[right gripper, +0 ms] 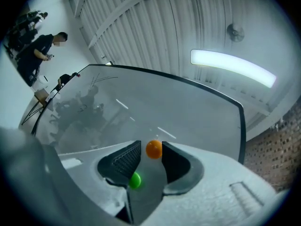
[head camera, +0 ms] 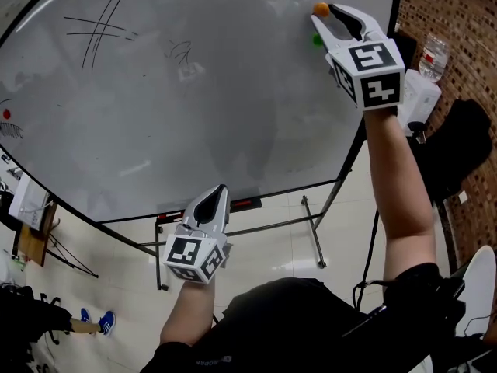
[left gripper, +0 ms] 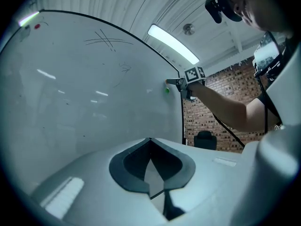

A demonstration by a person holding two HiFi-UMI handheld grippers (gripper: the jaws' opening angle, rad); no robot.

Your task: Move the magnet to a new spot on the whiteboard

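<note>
Head view: magnet (orange) btwn jaws.

The small round orange magnet and small round green magnet stood bright against the glossy pale-grey whiteboard, which was marked with thin black pen strokes. The white plastic right gripper wore black-and-white square patterns.

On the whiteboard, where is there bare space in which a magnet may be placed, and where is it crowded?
Free: the wide middle and lower part of the whiteboard, between the crossed pen lines at upper left and the bottom frame. Crowded: the upper right corner, where the orange magnet, the green magnet and the right gripper are close together.
</note>
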